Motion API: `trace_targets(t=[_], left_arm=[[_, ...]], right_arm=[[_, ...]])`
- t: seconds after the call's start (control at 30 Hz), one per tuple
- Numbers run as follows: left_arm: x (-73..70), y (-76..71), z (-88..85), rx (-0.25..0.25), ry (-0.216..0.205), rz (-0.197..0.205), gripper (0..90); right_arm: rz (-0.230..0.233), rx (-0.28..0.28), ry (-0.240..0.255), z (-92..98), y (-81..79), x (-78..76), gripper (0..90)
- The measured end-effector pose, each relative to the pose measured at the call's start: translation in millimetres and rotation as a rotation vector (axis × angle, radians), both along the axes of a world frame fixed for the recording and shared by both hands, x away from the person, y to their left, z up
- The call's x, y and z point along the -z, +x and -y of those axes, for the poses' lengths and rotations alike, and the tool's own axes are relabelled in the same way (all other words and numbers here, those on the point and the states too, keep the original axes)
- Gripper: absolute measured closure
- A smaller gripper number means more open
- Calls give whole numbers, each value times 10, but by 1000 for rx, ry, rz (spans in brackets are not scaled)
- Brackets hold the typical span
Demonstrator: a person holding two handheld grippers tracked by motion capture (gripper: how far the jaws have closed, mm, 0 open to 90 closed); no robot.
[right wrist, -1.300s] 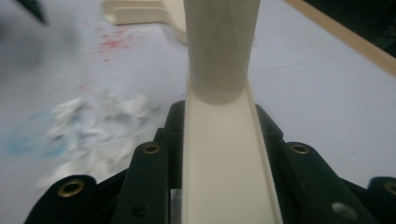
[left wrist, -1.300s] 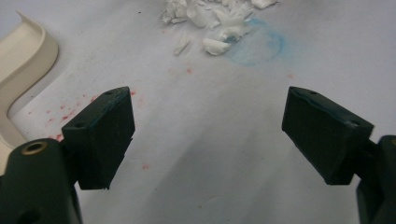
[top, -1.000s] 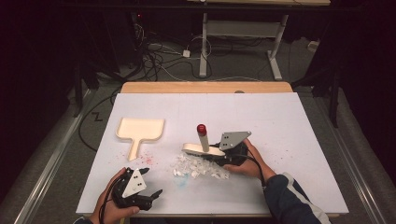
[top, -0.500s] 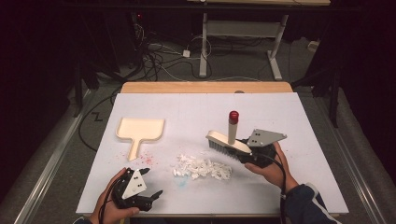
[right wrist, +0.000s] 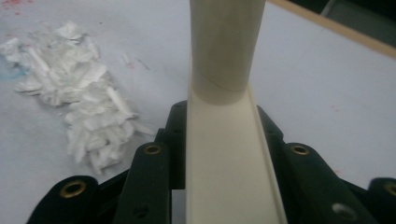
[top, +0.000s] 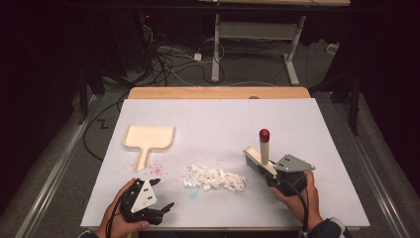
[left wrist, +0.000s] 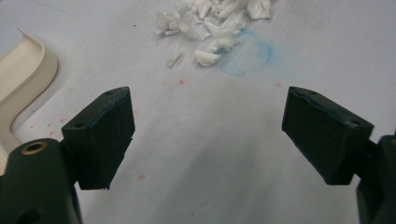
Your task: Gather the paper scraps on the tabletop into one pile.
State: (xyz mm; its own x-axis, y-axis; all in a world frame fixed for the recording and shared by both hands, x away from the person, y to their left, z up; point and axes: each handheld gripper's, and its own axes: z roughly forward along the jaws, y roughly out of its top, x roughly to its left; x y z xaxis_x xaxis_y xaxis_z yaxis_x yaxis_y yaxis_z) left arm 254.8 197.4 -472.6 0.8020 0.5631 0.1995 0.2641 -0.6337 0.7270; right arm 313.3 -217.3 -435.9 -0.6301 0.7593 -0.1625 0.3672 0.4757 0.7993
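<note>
A cream hand brush (top: 258, 157) with a red-tipped handle stands on the white board, and my right gripper (top: 277, 176) is shut on its back end. In the right gripper view the brush block (right wrist: 229, 158) runs up between the two black jaws. A heap of white paper scraps (top: 214, 177) lies left of the brush, apart from it; the same scraps (right wrist: 79, 107) sit left of the jaws and also show as scraps (left wrist: 210, 28) ahead of my left gripper (left wrist: 208, 135), which is open and empty. A cream dustpan (top: 148, 139) lies flat at the left; my left gripper (top: 161, 210) rests near the front edge.
The white board (top: 218, 119) covers a wooden table. A blue ring mark (left wrist: 247, 58) and red specks stain the board near the scraps. Cables and a desk frame (top: 257, 44) stand on the dark floor beyond the far edge.
My right gripper has carried the brush to the right, away from the scrap heap. The scraps now lie uncovered in the middle. My left gripper has stayed in place.
</note>
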Motion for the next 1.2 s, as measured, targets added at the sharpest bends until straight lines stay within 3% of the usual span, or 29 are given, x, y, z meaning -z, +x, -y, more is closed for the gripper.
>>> trace_targets(t=[0.07, 0.23, 0.27, 0.37, 0.47, 0.57, 0.6, 0.67, 0.77, 0.9, 0.93, 1.03, 1.07, 1.17, 1.2], left_arm=[[0, -4, -4, 0, -2, -1, 160], [1, -15, -24, 3, -5, -4, 160], [3, -16, -24, 3, -4, -6, 160], [11, -13, -6, 13, 3, -14, 160], [27, -4, 26, 25, 22, -23, 160], [30, 7, 43, 26, 19, -28, 160], [29, 9, 43, 25, 17, -28, 160], [25, 9, 40, 23, 12, -30, 160], [22, 5, 34, 24, 4, -29, 160], [14, -1, 24, 29, -3, -27, 160], [11, -2, 21, 30, -5, -26, 160], [5, 2, 16, 28, -15, -25, 160], [4, 5, 16, 28, -17, -25, 160], [5, 11, 23, 30, -21, -27, 160], [6, 12, 26, 30, -21, -28, 160]], right_arm=[[-40, 4, 26, -22, 17, 33, 678], [-96, 68, 12, 110, 46, -22, 678], [-129, 66, 18, 175, 54, -37, 678], [-161, 49, 11, 197, 69, -58, 678], [-195, 36, -6, 164, 102, -93, 679], [-219, 26, 38, 61, 99, -82, 680], [-224, 28, 39, -56, 67, -68, 679], [-212, 33, 29, -123, 42, -57, 678], [-199, 36, 14, -395, -43, 9, 667], [-179, 68, 43, -557, -82, 38, 664], [-168, 83, 80, -661, -105, 51, 666], [-152, 96, 106, -779, -122, 71, 666], [-127, 106, 109, -910, -137, 100, 666], [-109, 112, 118, -1020, -130, 133, 664], [-70, 140, 138, -1097, -130, 155, 667]])
